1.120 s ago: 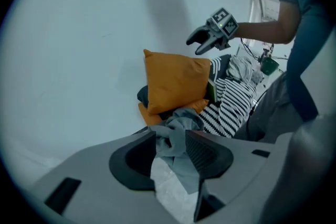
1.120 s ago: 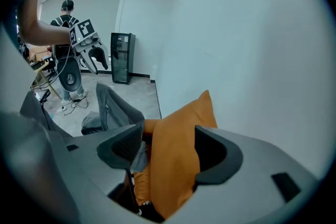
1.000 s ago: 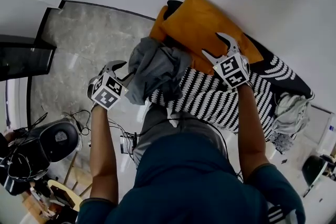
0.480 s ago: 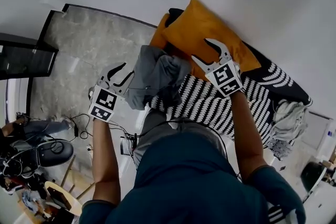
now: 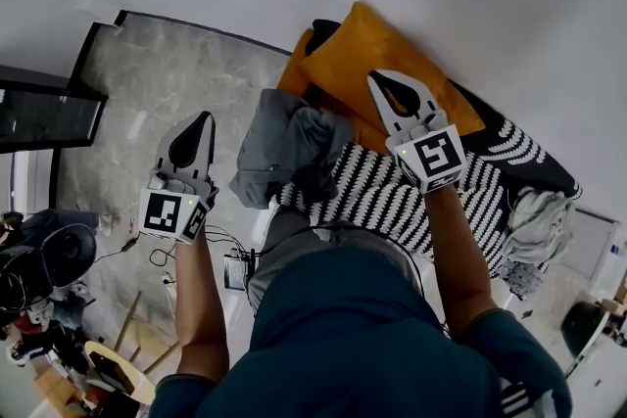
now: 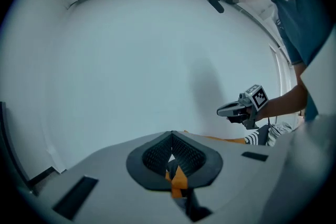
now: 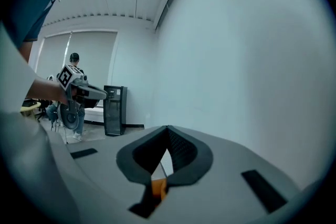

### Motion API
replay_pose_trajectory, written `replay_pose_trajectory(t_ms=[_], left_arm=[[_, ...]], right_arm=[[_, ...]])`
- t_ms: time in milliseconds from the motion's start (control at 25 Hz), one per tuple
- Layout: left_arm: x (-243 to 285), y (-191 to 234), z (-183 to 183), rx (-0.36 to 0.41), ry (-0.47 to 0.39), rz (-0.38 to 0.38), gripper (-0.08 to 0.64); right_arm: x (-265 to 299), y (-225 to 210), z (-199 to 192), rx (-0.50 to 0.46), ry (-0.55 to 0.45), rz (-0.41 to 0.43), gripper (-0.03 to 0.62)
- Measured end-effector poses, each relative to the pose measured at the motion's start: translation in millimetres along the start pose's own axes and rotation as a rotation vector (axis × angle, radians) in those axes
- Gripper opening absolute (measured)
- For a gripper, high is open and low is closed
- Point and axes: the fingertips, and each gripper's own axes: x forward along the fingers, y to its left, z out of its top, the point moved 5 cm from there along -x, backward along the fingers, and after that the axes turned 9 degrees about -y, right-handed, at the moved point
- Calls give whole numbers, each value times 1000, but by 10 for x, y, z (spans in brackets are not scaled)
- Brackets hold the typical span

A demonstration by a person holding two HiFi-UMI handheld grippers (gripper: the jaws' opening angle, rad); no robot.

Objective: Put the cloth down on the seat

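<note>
Head view: cloth [image 5: 284,140] (crumpled) @ seat [image 5: 392,201]

1. The seat [image 5: 549,163] is being covered by a black and white striped sheet [image 5: 392,196].
2. An orange cushion [image 5: 387,64] is being propped on the seat, against the wall.
3. A crumpled grey cloth [image 5: 284,137] is being held up by the seat's near end, touching the cushion.
4. A pale bundle [image 5: 539,215] is being carried at the other end.

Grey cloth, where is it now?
In the head view, the grey cloth lies at the left end of the striped seat, beside the orange cushion, between the left gripper and right gripper.
</note>
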Motion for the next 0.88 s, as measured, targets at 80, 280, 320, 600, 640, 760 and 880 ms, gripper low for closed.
replay_pose_trajectory(t_ms=[80, 280, 320, 600, 640, 760, 880], left_arm=[[27, -23, -11, 13, 7, -11, 3], [98, -65, -69, 27, 25, -30, 4], [107, -65, -78, 28, 28, -33, 3], [120, -34, -135, 21, 45, -32, 3], [120, -28, -143, 21, 47, -32, 4], [121, -11, -171, 20, 50, -33, 3], [113, 7, -201, 17, 54, -32, 3]], right_arm=[[10, -6, 67, 1, -27, -6, 12], [42, -27, 64, 8, -23, -11, 12], [48, -27, 47, 10, -16, -9, 12], [101, -2, -27, 20, 6, 5, 12], [113, 5, -37, 18, 9, 10, 12], [150, 23, -56, 16, 16, 17, 12], [174, 46, -77, 17, 33, 18, 12]])
